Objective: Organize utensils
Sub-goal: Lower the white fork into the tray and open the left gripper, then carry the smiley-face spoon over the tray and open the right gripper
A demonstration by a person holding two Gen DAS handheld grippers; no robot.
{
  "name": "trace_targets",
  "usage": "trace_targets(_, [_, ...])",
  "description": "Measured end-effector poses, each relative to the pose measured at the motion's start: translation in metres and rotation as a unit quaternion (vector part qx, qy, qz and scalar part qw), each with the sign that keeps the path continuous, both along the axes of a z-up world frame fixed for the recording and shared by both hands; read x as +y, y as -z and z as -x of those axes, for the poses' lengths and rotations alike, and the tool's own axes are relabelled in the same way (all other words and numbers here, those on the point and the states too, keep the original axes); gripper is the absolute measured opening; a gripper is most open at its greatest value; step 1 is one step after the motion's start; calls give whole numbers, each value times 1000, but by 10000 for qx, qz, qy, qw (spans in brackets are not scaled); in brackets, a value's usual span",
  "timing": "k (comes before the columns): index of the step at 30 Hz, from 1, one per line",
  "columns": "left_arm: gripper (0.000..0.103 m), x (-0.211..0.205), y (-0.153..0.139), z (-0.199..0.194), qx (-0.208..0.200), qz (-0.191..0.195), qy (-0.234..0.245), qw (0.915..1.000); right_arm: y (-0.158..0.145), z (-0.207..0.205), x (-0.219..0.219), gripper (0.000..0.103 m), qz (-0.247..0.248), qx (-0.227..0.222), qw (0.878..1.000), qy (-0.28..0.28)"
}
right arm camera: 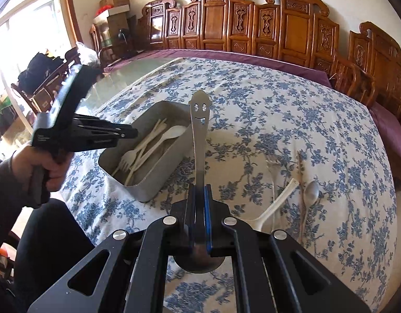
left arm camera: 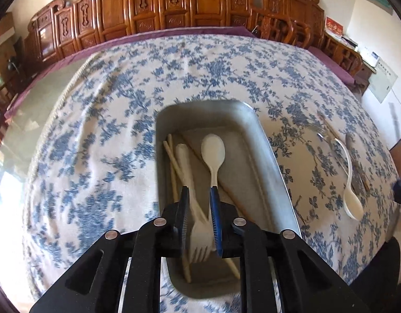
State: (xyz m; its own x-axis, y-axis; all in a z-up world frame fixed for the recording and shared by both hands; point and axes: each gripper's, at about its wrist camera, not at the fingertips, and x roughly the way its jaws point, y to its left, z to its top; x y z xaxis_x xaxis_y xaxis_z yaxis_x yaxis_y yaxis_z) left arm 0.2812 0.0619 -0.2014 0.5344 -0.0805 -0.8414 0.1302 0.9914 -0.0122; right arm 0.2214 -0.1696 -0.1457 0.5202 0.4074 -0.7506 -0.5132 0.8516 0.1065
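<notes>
L hand-held gripper (left arm camera: pixel 199 195) above metal tray (left arm camera: pixel 270 154), level, fingers parted, nothing held | R hand-held gripper (right arm camera: pixel 199 193) clenched on steel smiley spoon (right arm camera: pixel 199 130), handle pointing fwd | tray: 1 spoon, 1 fork, chopsticks | table (right arm camera: pixel 317 120): 2 spoons

A blue-flowered white cloth (left arm camera: pixel 101 135) covers most of a glass-topped table (left arm camera: pixel 36 109) edged in purple. Carved wooden chairs (right arm camera: pixel 252 28) line the far side against a pale wall; cardboard boxes (right arm camera: pixel 114 7) are stacked by the bright window (right arm camera: pixel 30 26)
</notes>
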Motion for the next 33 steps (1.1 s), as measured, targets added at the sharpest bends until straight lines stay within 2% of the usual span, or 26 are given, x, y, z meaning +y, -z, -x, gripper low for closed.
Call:
trace_targets(8, [17, 33, -38, 38, -348, -56, -25, 9994, -4, -6, 42, 7, 37, 10, 9999, -122])
trace_targets(16, [17, 65, -60, 65, -580, 142, -192, 9980, -7, -20, 85, 7, 8, 59, 9997, -217])
trace_targets(24, [17, 84, -61, 74, -629, 375, -353, 9967, -1, -48, 123, 7, -69, 219, 9996, -186])
trace_targets(33, [17, 99, -51, 73, -525, 475, -507, 9962, 34, -80, 160, 7, 57, 551, 9984, -80])
